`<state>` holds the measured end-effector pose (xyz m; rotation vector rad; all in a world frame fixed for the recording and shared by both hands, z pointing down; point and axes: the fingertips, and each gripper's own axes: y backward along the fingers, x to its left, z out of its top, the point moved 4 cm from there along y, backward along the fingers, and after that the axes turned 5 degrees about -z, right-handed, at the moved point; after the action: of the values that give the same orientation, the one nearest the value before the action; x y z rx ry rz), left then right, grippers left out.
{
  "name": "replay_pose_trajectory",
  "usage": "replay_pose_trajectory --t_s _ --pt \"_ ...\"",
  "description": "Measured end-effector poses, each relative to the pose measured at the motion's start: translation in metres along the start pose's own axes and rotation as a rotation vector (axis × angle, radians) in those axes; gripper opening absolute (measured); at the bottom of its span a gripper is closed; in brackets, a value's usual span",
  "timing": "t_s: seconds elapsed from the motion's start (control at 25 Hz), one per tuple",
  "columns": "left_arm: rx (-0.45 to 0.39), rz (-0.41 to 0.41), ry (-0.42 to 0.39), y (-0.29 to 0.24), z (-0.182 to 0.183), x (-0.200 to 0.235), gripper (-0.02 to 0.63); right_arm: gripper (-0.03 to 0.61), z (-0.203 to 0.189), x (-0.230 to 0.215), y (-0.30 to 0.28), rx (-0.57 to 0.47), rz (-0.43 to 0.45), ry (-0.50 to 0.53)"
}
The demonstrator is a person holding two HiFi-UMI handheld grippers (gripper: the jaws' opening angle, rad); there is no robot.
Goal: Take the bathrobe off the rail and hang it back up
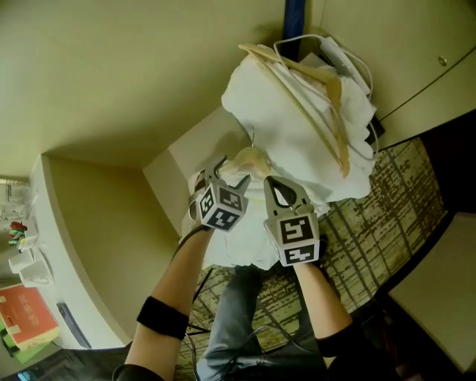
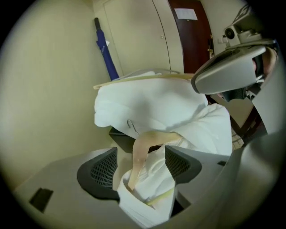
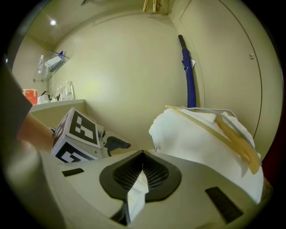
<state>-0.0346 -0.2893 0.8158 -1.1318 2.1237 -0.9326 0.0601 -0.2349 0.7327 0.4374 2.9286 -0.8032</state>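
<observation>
**Robe off the rail, held by one thin pinch**

The patterned carpet fills the right and near side of the head view. A cream wall with a blue umbrella leaning on it closes the far side. Against that wall the white bathrobe lies heaped on something low and dark; no rail is in view. Two loose hangers rest across the top of the heap.

A pale wooden hanger comes out of the near edge of the robe, with cloth bunched round it. The left gripper has its jaws spread wide on either side of this hanger's arm, and the pads do not press on it. Just to its right, the right gripper is clamped tight on a narrow fold of the robe's cloth.

The risks, as I judge them:
- Lifting now would hang the whole robe from that one small fold, which could slip free.
- The ungripped hanger could slide out of the collar.
- Pulling the heap could send the loose hangers off the top
</observation>
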Motion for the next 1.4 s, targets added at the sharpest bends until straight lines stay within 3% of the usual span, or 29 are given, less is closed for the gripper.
replay_pose_trajectory --t_s 0.32,0.68,0.8,0.88,1.0,1.16,1.4 --pt "0.043 -0.036 -0.067 -0.063 -0.023 0.011 0.324 0.021 -0.024 0.006 -0.032 -0.041 0.031 -0.048" --pt "0.064 -0.084 -0.117 -0.096 -0.026 0.019 0.317 0.021 -0.040 0.007 -0.043 -0.078 0.042 -0.102" --pt "0.073 -0.085 -0.131 -0.099 -0.031 0.018 0.200 0.021 -0.047 0.005 -0.044 -0.077 0.040 -0.116" --pt "0.066 -0.076 -0.132 -0.099 -0.032 0.018 0.196 0.021 -0.050 0.004 -0.044 -0.077 0.039 -0.117" --pt "0.046 -0.041 -0.143 -0.094 -0.030 0.019 0.195 0.021 -0.050 0.005 -0.042 -0.080 0.039 -0.113" --pt "0.004 0.065 -0.165 -0.073 -0.022 0.024 0.193 0.021 -0.044 0.012 -0.035 -0.080 0.050 -0.097" --pt "-0.062 0.225 -0.125 -0.010 -0.006 0.034 0.190 0.021 -0.016 0.030 -0.014 -0.046 0.041 -0.013"
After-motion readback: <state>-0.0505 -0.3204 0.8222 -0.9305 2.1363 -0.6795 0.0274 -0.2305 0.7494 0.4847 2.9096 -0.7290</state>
